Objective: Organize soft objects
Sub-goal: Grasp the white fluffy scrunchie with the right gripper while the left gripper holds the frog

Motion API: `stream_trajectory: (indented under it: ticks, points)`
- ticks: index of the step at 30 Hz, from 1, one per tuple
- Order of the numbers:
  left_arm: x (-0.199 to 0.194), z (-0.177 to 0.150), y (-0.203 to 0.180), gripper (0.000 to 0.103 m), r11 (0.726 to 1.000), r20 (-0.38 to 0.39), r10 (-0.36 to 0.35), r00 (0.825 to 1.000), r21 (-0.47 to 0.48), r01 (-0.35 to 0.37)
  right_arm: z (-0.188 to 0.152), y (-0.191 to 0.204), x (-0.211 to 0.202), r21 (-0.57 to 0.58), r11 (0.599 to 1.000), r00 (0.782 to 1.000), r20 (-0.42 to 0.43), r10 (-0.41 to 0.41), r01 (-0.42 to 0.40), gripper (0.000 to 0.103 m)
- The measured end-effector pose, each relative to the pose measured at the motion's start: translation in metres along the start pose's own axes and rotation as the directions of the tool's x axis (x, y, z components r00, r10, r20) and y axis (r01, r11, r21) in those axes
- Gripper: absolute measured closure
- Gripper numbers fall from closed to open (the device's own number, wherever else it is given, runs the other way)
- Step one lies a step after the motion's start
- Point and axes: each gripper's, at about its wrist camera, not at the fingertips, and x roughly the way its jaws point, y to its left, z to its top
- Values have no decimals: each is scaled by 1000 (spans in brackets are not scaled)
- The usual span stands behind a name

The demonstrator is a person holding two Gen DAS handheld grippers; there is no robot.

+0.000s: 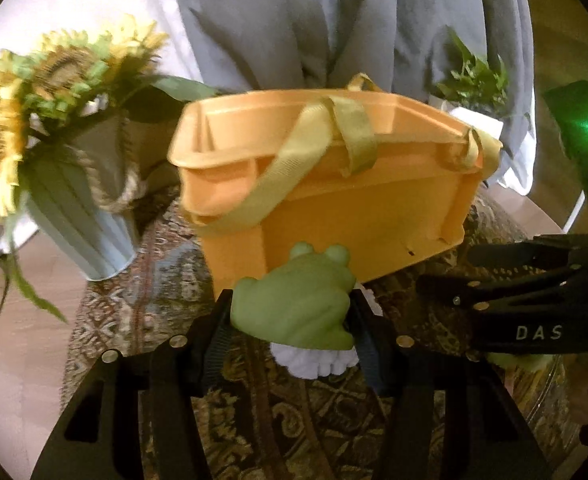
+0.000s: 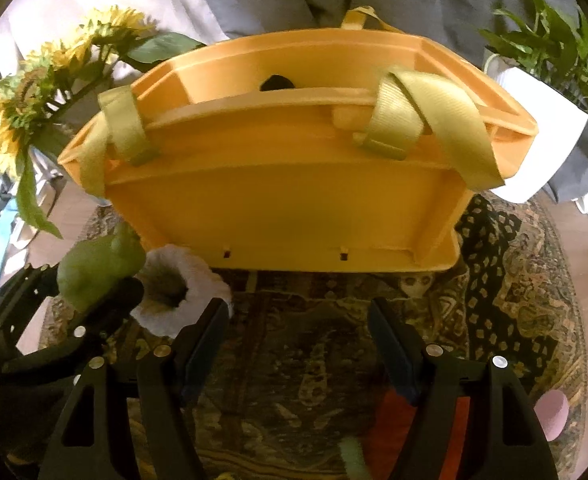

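Note:
My left gripper is shut on a soft green frog toy and holds it just in front of the orange basket, above a white fluffy object. The basket has yellow fabric straps hanging over its rim. In the right wrist view the frog sits at the left in the left gripper, beside the white fluffy ring-shaped object on the rug. My right gripper is open and empty, low in front of the basket. Something dark shows inside the basket.
A patterned rug covers the table. A vase of sunflowers stands left of the basket; a potted green plant stands right. An orange soft item, a green item and a pink item lie near my right gripper. Grey curtain behind.

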Motion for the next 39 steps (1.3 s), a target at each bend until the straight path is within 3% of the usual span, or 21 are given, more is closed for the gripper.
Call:
stream_trajectory:
  ticks: [11,18,23,28,30,32,34,39]
  points:
    - [-25,-9,21,48,993,13,96,995,-66,-95,2,36,2,-107,987,992,19,122,-119,30]
    - [-26,-25,42,48,982,-17,145,989,-122,-146,3,63,29,-171,968,980,-100,170,-185,30]
    - [-21,-31,49,48,978,-35,144,989,-149,-147,0,76,48,-213,960,977,-153,149,-180,30]
    - [-18,-33,50,48,977,-41,146,988,-149,-151,2,78,55,-237,959,984,-123,130,-157,32]
    - [-17,-32,51,48,977,-42,145,989,-150,-150,2,80,57,-249,957,986,-107,124,-147,40]
    - [-15,-31,51,48,977,-42,144,989,-152,-149,2,80,56,-249,955,985,-101,136,-158,62]
    - [-15,-30,50,48,977,-41,146,988,-150,-151,3,81,57,-260,952,985,-102,137,-160,76]
    - [-19,-25,44,48,979,-30,137,990,-148,-139,1,78,53,-235,949,975,-118,188,-211,80]
